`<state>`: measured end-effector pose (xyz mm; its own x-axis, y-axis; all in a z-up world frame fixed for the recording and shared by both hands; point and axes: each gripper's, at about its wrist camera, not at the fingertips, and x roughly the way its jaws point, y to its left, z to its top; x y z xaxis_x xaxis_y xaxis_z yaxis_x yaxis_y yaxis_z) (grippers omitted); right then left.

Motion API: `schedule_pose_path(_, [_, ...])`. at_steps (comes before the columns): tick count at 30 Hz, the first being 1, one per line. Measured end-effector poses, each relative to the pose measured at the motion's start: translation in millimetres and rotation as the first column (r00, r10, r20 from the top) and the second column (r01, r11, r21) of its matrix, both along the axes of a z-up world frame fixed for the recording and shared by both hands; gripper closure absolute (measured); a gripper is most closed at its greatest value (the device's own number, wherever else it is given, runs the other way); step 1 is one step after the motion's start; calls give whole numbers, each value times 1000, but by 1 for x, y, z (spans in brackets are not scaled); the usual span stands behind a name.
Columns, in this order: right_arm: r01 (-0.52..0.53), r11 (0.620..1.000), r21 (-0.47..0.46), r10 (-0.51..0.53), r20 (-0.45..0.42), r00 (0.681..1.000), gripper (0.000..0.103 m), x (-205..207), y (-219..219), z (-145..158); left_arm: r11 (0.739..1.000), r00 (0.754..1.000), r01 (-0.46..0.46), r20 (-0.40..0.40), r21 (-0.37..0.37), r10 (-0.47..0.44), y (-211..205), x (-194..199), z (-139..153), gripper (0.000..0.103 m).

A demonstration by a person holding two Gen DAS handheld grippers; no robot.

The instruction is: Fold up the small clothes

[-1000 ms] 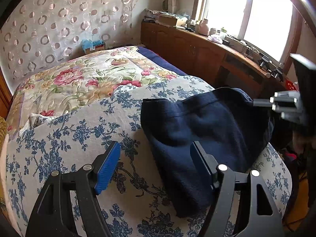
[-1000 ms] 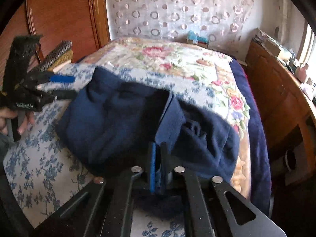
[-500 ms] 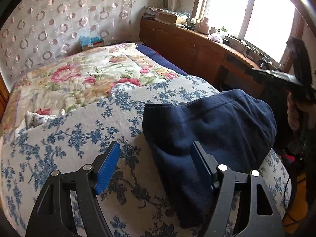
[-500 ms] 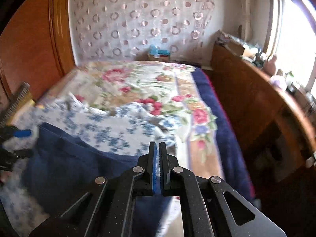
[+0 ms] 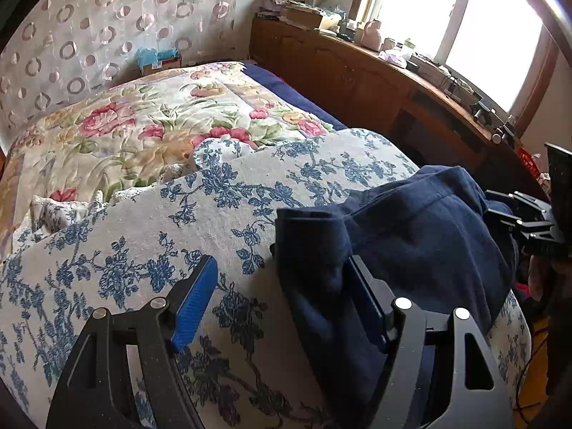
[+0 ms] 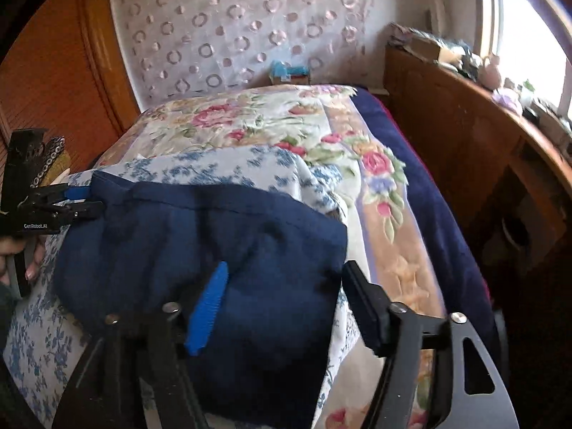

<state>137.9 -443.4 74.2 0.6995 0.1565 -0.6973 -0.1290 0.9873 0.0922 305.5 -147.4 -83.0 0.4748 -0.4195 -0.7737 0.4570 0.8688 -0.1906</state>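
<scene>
A dark navy garment (image 5: 411, 236) lies bunched and folded over on the blue-flowered cover (image 5: 143, 236) at the near end of the bed. My left gripper (image 5: 282, 279) is open, its jaws set either side of the garment's left edge, one finger (image 5: 364, 300) over the cloth. In the right wrist view the same garment (image 6: 200, 228) fills the middle. My right gripper (image 6: 286, 286) hovers over its near right corner with its jaws opening; cloth lies below and between them, not pressed. The left gripper (image 6: 82, 200) shows at the garment's far left corner, and the right gripper (image 5: 514, 218) at its right edge.
A rose-patterned quilt (image 5: 143, 125) covers the far half of the bed. A long wooden cabinet (image 5: 357, 71) with clutter runs under the bright window on the right. A wooden wardrobe (image 6: 46, 71) stands on the left. A person's hand (image 6: 32, 261) holds the left gripper.
My right gripper, shut a moment ago, now has its jaws apart and has swung back over the garment. The left gripper stays open and has shifted slightly along the cloth's edge.
</scene>
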Motion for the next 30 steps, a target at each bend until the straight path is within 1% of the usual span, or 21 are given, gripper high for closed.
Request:
schedule_pose_path(2, [7, 1000, 27, -6, -20, 1000, 28, 10, 0, -2, 1000, 1000, 4, 0, -2, -4, -2, 2, -1, 29])
schedule_pose_path(5, [6, 998, 58, -3, -50, 999, 28, 19, 4, -5, 1000, 1000, 10, -10, -18, -10, -3, 4, -3, 29])
schedule_pose_path(7, [7, 997, 79, -2, -56, 998, 28, 24, 3, -5, 999, 1000, 7, -26, -54, -9, -2, 6, -4, 29])
schedule_pose_path(10, [4, 993, 114, 4, -71, 997, 28, 28, 0, -5, 998, 999, 12, -29, -69, -14, -3, 6, -4, 30])
schedule_pose_path(14, [-8, 988, 157, 21, -82, 996, 28, 32, -4, -6, 996, 999, 30, -24, -83, -32, -8, 7, -4, 39])
schedule_pose_path(16, [-22, 988, 153, 34, -77, 996, 28, 34, -3, -7, 995, 999, 32, -27, -95, -35, -8, 8, -4, 41])
schedule_pose_path(18, [-29, 988, 153, 41, -77, 996, 28, 32, -1, -7, 993, 999, 37, -34, -111, -41, -9, 9, -4, 47])
schedule_pose_path(20, [-34, 986, 164, 46, -70, 996, 33, 32, -1, -7, 992, 998, 44, -36, -115, -48, -10, 9, -5, 50])
schedule_pose_path(22, [-51, 983, 175, 64, -70, 995, 34, 32, -1, -10, 993, 998, 46, -31, -109, -50, -11, 7, -5, 51])
schedule_pose_path(23, [-58, 982, 182, 72, -73, 995, 37, 33, 1, -12, 993, 998, 47, -29, -106, -50, -11, 7, -5, 52])
schedule_pose_path(25, [-70, 980, 184, 85, -74, 994, 40, 35, 2, -14, 993, 998, 48, -31, -107, -51, -12, 7, -5, 54])
schedule_pose_path(27, [-78, 981, 176, 92, -75, 993, 40, 35, 4, -13, 993, 998, 49, -33, -110, -52, -12, 7, -5, 59])
schedule_pose_path(28, [-84, 980, 178, 98, -73, 993, 43, 35, 3, -14, 993, 998, 48, -31, -110, -52, -12, 7, -5, 61])
schedule_pose_path(30, [-99, 980, 175, 112, -64, 992, 54, 35, 3, -14, 992, 998, 52, -27, -115, -55, -13, 7, -3, 79])
